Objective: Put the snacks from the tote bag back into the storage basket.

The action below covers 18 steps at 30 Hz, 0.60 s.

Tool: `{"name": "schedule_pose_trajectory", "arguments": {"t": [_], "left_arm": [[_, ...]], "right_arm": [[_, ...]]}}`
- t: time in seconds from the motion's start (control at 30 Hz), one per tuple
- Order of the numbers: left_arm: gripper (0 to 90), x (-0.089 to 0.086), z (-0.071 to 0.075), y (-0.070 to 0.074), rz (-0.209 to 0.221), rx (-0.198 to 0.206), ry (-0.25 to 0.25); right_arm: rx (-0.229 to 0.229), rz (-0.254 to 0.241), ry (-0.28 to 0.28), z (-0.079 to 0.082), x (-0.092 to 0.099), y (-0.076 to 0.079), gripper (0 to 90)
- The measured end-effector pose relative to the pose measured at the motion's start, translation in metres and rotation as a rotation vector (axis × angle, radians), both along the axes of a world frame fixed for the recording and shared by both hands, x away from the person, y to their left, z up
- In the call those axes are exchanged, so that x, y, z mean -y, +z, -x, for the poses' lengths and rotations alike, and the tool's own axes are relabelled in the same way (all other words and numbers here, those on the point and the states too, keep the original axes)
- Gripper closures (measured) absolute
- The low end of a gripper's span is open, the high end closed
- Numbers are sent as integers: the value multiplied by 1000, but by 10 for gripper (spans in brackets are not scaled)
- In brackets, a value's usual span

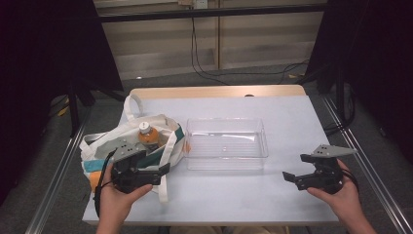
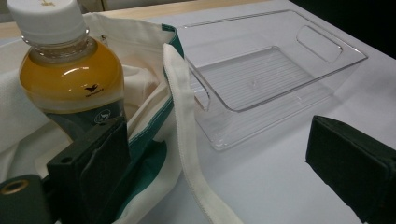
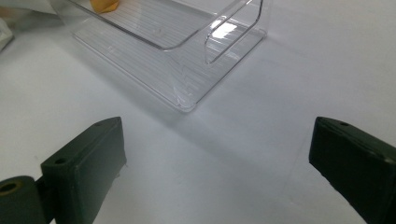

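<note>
My left hand (image 1: 114, 197) comes up from the table's seven o'clock edge, wrapped around the left gripper (image 1: 155, 171), which lies level and points toward three o'clock, its jaws spread wide with nothing between them. It sits at the mouth of the cream canvas tote bag with green trim (image 1: 160, 127), one jaw just beside the white-capped plastic bottle of orange drink (image 2: 70, 74) that stands upright inside the bag; I cannot tell whether that jaw touches it. The bag's cream strap (image 2: 187, 140) runs down between my jaws. My right hand (image 1: 343, 195) rises from five o'clock, holding the right gripper (image 1: 298, 168) aimed toward nine o'clock, jaws likewise spread and empty above the white tabletop (image 1: 292, 117). The clear rectangular plastic bin (image 1: 226, 144) rests at the table's centre, between my grippers.
</note>
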<state>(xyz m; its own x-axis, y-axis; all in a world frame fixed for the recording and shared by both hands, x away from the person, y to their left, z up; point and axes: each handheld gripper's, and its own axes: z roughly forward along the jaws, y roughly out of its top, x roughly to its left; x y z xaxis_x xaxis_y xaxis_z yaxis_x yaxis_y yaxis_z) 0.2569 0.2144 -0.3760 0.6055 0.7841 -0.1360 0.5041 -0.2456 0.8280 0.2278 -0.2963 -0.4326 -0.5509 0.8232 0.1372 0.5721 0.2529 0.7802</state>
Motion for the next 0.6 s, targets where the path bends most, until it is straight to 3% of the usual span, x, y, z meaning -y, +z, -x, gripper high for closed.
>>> {"name": "schedule_pose_trajectory", "arguments": {"t": [0.4,0.6], "left_arm": [[72,-11,-9,1,-16,6,47],[85,-23,-12,5,-34,8,92]], "right_arm": [[-3,12,-17,-1,3,-2,36],[-4,17,4,-4,-1,-4,37]]}}
